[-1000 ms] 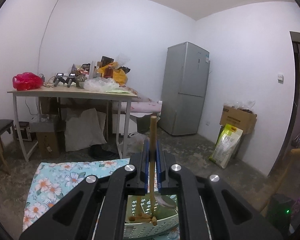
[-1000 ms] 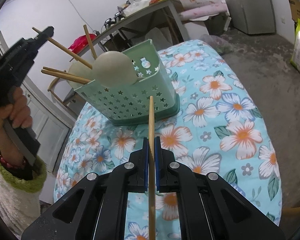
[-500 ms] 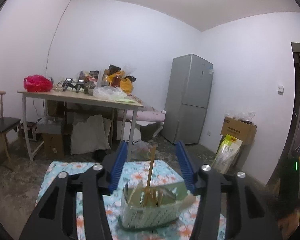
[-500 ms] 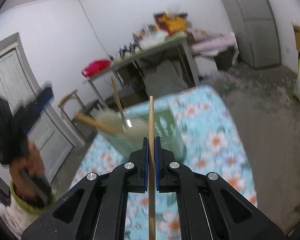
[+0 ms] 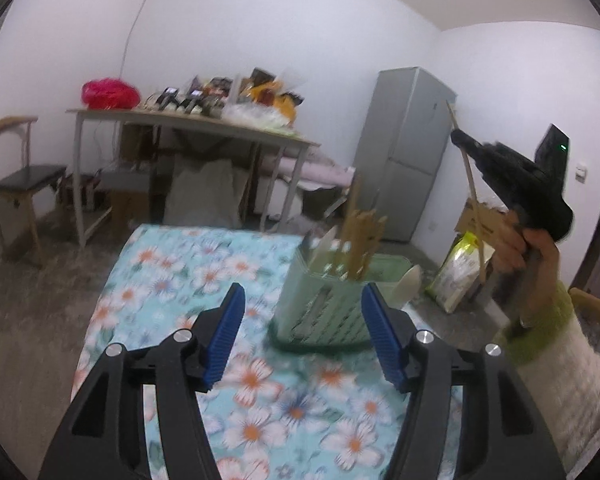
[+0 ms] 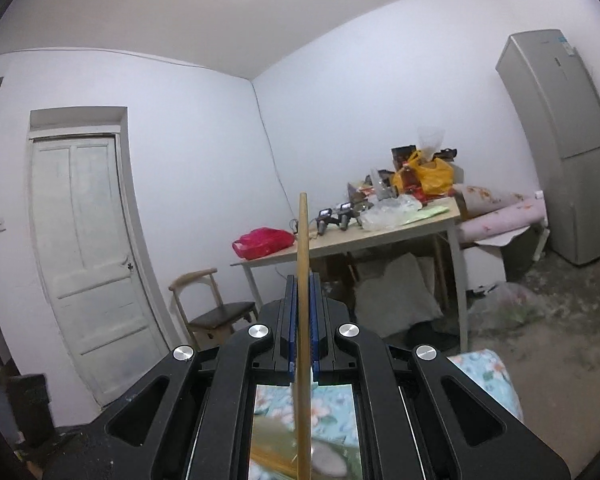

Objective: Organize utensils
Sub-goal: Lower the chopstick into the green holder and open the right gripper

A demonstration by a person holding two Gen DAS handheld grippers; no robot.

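A pale green perforated utensil basket stands on the floral tablecloth. It holds several wooden chopsticks and pale spoons. My left gripper is open and empty, just in front of the basket. My right gripper is shut on a wooden chopstick that stands upright. In the left wrist view the right gripper is raised high to the right of the basket, holding that chopstick.
A cluttered wooden table with a red bag stands behind. A grey fridge is at the back right, a chair at the left, a white door in the right wrist view.
My left gripper let go of its chopstick, which now stands in the basket, opened and drew back. My right gripper lifted its chopstick high and tilted up.
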